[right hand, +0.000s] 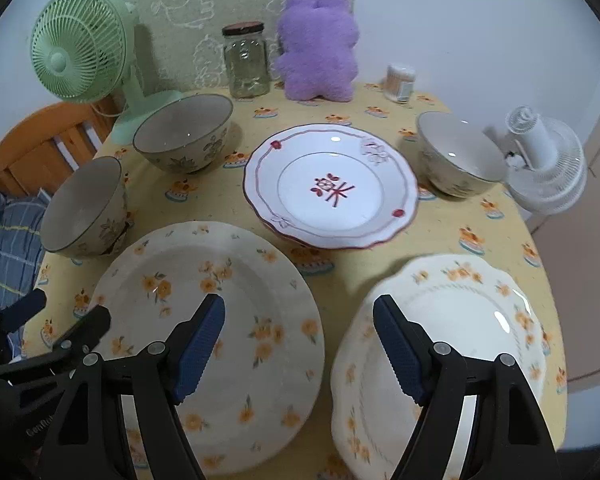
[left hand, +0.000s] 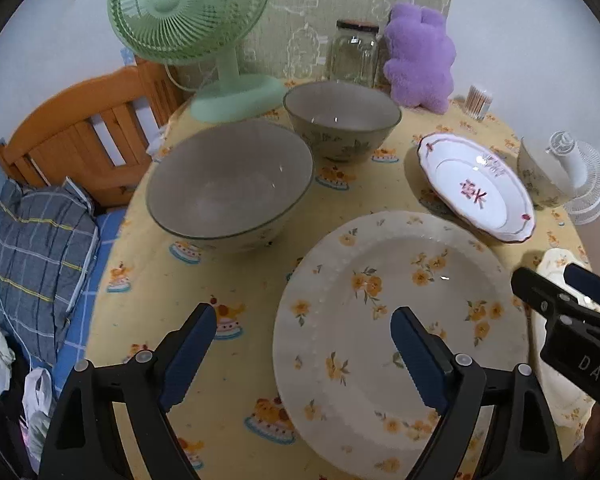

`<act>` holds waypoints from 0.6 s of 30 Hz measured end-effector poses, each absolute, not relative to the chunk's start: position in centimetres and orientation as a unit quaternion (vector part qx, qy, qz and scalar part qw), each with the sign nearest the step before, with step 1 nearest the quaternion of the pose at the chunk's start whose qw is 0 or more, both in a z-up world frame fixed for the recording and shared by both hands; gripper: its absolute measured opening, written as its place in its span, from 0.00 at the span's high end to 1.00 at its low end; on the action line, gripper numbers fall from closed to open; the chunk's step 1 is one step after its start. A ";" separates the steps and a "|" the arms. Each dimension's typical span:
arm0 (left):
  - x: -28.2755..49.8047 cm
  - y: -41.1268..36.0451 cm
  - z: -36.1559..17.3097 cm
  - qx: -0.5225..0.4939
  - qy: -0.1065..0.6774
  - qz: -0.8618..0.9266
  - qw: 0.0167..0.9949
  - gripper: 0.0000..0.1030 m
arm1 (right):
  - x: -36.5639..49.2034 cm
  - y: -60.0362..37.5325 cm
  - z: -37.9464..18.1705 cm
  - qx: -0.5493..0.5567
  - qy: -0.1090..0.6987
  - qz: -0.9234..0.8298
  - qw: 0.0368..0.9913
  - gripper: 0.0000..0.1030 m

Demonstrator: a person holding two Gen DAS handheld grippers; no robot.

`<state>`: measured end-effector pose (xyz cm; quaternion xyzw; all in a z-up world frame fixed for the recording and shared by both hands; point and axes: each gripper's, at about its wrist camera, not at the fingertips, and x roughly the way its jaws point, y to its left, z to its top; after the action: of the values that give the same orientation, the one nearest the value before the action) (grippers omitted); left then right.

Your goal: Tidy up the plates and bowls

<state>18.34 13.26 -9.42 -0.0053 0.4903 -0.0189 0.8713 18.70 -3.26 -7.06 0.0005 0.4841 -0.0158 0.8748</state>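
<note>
A round table (right hand: 340,112) holds three plates and three bowls. A large yellow-flowered plate (left hand: 400,320) (right hand: 228,320) lies at the front. A scalloped flowered plate (right hand: 460,344) lies at the front right. A white plate with red markings (left hand: 476,188) (right hand: 332,188) sits behind them. Two grey bowls (left hand: 228,184) (left hand: 340,120) stand at the left, also in the right wrist view (right hand: 84,208) (right hand: 184,132). A third bowl (right hand: 456,156) stands at the right. My left gripper (left hand: 304,352) is open above the large plate's left rim. My right gripper (right hand: 300,344) is open between the two front plates.
A green fan (left hand: 192,20), glass jar (left hand: 352,52), purple plush toy (left hand: 420,52) and cotton swab pot (right hand: 398,80) line the table's back. A white fan (right hand: 548,164) lies at the right edge. An orange wooden bed frame (left hand: 80,128) and plaid pillow (left hand: 36,240) are left of the table.
</note>
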 end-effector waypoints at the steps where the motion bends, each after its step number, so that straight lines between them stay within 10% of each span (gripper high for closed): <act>1: 18.6 13.2 -9.7 -0.005 0.493 -0.017 0.870 0.15 | 19.2 -3.2 -7.4 -0.001 0.486 -0.012 0.874 0.23; 18: 21.1 12.7 -13.5 -0.028 0.545 -0.018 0.838 0.37 | 23.1 -2.2 -12.4 0.004 0.538 0.022 0.843 0.38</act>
<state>21.07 12.66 -13.46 -0.0283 0.5446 -0.0184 0.8380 23.09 -2.19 -12.44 0.0036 0.5378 0.0217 0.8428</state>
